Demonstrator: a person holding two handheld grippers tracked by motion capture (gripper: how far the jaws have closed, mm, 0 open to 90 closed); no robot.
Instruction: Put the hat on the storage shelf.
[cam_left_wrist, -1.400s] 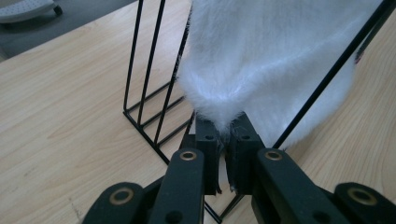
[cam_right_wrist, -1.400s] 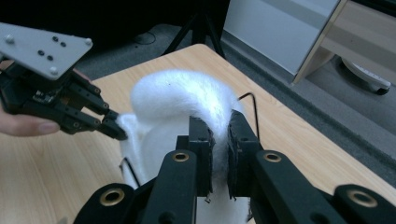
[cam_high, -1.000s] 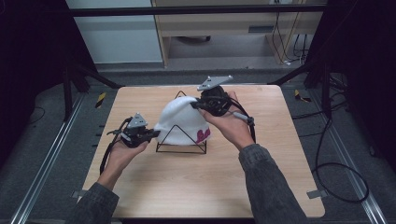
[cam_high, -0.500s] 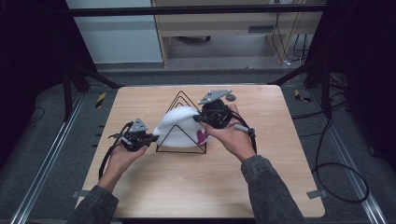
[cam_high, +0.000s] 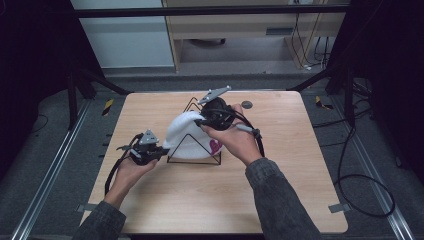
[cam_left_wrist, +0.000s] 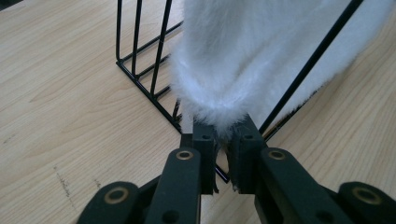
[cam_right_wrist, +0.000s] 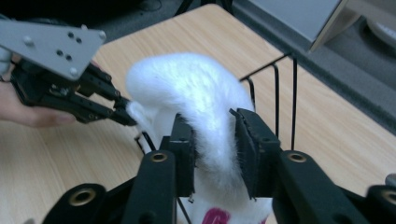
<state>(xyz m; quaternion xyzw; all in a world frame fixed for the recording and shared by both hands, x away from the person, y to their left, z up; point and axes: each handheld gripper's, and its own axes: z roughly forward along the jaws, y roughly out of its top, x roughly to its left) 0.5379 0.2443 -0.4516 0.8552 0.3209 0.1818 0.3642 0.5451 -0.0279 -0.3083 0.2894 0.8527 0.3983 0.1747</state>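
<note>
A white fluffy hat with a pink mark lies draped over a black wire rack in the middle of the table. My left gripper is at the rack's left corner, shut on the hat's lower edge; the fur is pinched between its jaws. My right gripper is at the top of the hat. Its jaws have just been opening, and a fold of the hat sits loosely between them. The left gripper also shows in the right gripper view.
The rack's wires stand close to both grippers. A small dark disc lies on the wooden table behind the right hand. Cables trail off the table's right side.
My right gripper has come down and slightly left with the hat, settling it lower on the rack, and its jaws have parted. The left gripper has kept its place and grip.
</note>
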